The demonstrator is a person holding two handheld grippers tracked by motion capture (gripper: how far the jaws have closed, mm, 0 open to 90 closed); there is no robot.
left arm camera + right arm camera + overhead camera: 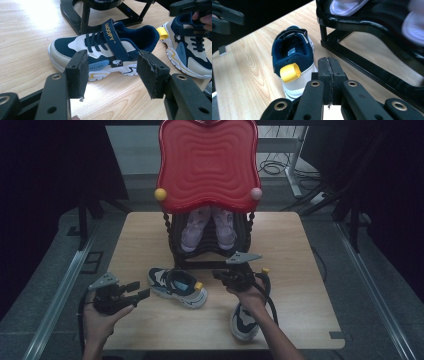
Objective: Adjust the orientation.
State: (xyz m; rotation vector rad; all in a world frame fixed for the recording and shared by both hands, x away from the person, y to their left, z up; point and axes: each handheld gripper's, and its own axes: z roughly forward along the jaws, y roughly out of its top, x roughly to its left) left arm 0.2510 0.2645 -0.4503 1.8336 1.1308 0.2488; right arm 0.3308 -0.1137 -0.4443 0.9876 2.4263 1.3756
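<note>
While the left gripper (112, 72) is held wide open and empty, the right gripper (329, 67) is kept pinched shut on nothing; the sneaker (100, 53) is judged light and soft-sided. It is best taken by its padded collar.

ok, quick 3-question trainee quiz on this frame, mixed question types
1. True or false: the right gripper is shut with nothing between its pads.
2. Which colour is the heel loop on the navy sneaker nearest the left gripper? A red, B yellow, C green.
3. Fill in: the pair of pale shoes sits on the black ___ under the red top.

Key: 1 true; 2 B; 3 rack.
</note>
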